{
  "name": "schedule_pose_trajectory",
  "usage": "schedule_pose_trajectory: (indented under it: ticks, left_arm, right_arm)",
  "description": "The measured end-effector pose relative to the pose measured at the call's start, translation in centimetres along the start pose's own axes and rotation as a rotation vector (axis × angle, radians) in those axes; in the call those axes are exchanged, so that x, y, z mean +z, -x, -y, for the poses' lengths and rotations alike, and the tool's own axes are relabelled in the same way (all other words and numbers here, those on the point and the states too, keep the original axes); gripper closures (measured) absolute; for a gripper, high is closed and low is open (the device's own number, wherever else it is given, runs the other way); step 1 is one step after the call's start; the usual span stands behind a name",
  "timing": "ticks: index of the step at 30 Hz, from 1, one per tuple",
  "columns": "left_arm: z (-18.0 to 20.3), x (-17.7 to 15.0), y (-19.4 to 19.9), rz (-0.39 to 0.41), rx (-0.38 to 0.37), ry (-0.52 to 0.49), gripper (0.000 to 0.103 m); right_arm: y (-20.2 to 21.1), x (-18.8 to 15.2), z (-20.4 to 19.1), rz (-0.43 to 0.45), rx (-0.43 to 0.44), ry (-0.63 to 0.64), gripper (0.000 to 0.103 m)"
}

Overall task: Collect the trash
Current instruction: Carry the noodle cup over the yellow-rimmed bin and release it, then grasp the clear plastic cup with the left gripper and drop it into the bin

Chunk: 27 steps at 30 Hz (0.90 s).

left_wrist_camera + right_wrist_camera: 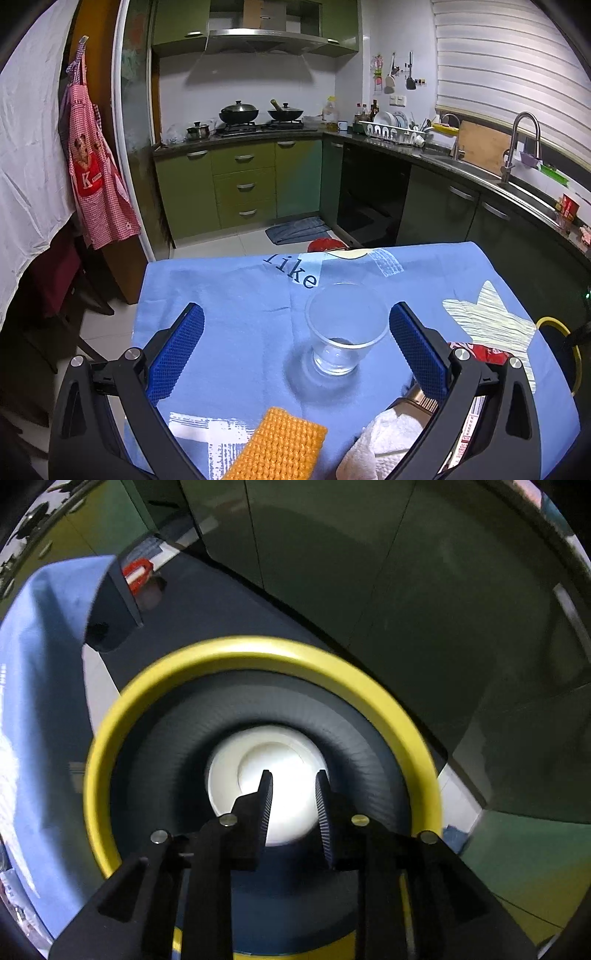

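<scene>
On the blue tablecloth (229, 295) stands a clear plastic cup (345, 332), upright, between the wide-apart blue fingers (177, 354) of my left gripper (297, 308), which is open and touches nothing. Nearer the camera lie an orange knitted sponge (284, 443), a crumpled white tissue (384, 439) and a red packet (487, 352). My right gripper (293, 775) points down into a dark bin with a yellow rim (258, 650). Its jaws stand a little apart with nothing pressed between them. A blurred white round item (280, 753) sits low inside the bin.
The bin's yellow rim (554, 321) shows beside the table's right edge. Green kitchen cabinets (243, 184), a stove with pans (240, 112) and a sink (517, 173) lie beyond. A brown object (410, 404) lies by the tissue. Chairs (55, 280) stand on the left.
</scene>
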State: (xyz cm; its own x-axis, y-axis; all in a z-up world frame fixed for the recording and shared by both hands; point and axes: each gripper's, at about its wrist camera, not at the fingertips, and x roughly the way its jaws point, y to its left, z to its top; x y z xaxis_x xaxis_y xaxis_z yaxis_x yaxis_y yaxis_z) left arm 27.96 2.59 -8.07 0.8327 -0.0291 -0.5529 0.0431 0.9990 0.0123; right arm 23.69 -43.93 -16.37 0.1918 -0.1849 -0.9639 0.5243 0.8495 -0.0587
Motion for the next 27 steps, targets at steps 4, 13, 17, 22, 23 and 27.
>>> schedule_pose_trajectory:
  ticks: [4,13,17,22,23,27]
  left_arm:
    - [-0.1,0.0,0.1,-0.012,-0.014,-0.001,0.004]
    - [1.5,0.4,-0.3,-0.090,0.002,-0.086,0.004]
    - [2.9,0.3,-2.2,-0.176,0.055,-0.155,0.004]
    - [3.8,0.9,-5.0,-0.266,0.035,-0.197,0.004]
    - [3.9,1.3,-5.7,-0.287,0.017,-0.202,0.004]
    - [4.1,2.7,-7.2,-0.341,-0.036,-0.187,0.004]
  right_arm:
    - [3.4,-1.7,-0.5,0.069,0.029,0.033,0.073]
    - [8.7,-6.2,-3.8,0.160,0.166,0.146,0.069]
    - [8.8,-6.7,-4.8,0.168,0.203,0.174,0.069]
    - [9.0,-7.2,-5.6,0.171,0.228,0.200,0.068]
    - [8.9,-7.2,-5.7,0.171,0.229,0.203,0.068]
    - [8.6,-7.3,-6.1,0.168,0.225,0.210,0.068]
